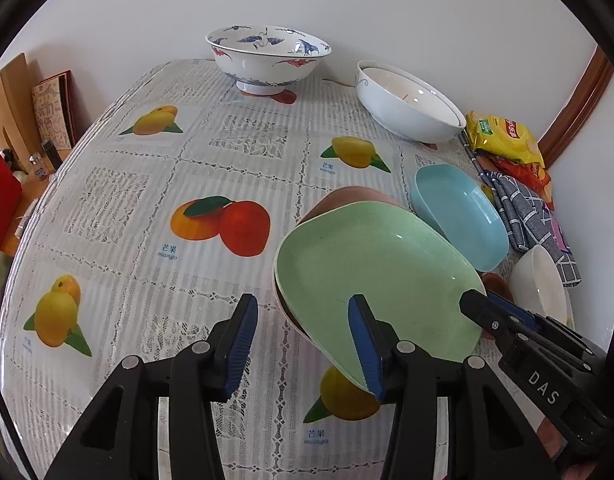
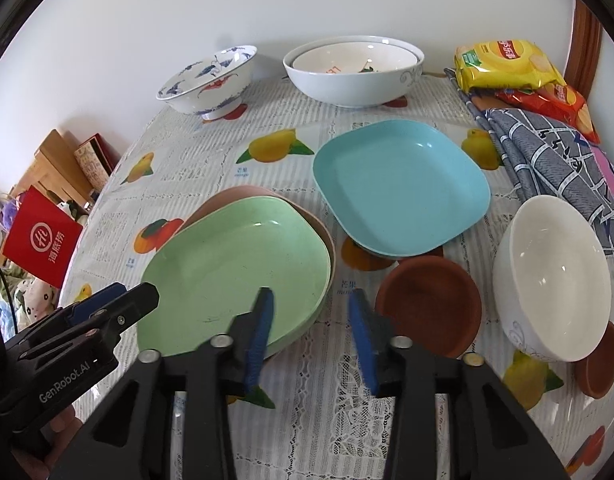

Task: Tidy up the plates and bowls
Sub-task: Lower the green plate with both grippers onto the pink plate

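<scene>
Both grippers hang over the near edge of a square pale-green plastic plate, which sits nested on a pinkish plate of the same shape on the fruit-print tablecloth. With jaws parted, the left gripper has its right pad above the green plate's near rim, not pressing it — nothing is grasped. Its black body also shows at the plate's left corner in the right wrist view. Just right of that plate, the right gripper has its jaws apart over bare cloth, its left pad above the plate's edge, and holds nothing.

Beyond the green plate to the right lies a square light-blue plastic plate; right of the green plate sits a round terracotta saucer, then a plain white ceramic bowl. Far behind the green plate stand a blue-and-red painted porcelain bowl and a large white bowl with a smaller one nested inside — both by the wall.
</scene>
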`<state>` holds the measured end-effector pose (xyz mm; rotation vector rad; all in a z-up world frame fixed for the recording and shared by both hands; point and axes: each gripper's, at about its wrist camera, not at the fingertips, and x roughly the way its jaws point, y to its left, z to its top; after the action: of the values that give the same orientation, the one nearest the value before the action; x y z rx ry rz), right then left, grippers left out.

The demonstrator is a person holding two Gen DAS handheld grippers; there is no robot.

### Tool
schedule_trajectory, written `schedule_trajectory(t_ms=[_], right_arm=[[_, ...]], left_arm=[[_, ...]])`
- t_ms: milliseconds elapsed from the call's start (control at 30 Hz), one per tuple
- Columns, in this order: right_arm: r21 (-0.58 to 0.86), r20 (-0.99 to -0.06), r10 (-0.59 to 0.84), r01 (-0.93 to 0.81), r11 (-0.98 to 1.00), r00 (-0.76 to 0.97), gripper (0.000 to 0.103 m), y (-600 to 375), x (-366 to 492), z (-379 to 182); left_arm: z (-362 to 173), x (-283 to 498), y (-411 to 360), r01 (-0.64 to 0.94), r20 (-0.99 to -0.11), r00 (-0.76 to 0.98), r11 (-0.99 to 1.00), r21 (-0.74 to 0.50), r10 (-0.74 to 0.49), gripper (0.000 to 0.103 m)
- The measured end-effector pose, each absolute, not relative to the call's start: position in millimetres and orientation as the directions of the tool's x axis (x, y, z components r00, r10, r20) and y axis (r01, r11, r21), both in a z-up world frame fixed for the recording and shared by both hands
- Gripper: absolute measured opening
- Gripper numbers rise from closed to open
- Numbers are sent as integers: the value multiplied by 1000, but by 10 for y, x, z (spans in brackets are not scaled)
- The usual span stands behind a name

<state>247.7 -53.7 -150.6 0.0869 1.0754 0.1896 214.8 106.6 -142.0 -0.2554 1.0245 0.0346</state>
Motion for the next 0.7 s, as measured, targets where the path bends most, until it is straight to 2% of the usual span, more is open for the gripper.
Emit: schedule_trajectory(t_ms=[200,367,433,567,700], right_arm=[[152,-863,182,-101,983,471,11,-518,2569,-1587],[119,-869,151,-98,988,472,11,-491,2677,-1631],[112,-870,146,-100,989,471,13,-497,2692,-1623],[117,-852,152,-102,988,501,36,-557,2666,-1513],[96,-836,130,-93,991,533,38,-674,2650,-1369]], left_arm=[[-1453,2200,1099,-156,-852,517,969,-190,-84,45],[-1433,2238,1121,-157,-851,520,970,-186,-79,45],[-1426,2248,1111,-153,-851,520,971,-183,-78,45],[-1386,2266,1059,-144,-849,523,973,-179,-78,45],[-1302,2291,964,-123,-841,534,977,-173,-82,45]])
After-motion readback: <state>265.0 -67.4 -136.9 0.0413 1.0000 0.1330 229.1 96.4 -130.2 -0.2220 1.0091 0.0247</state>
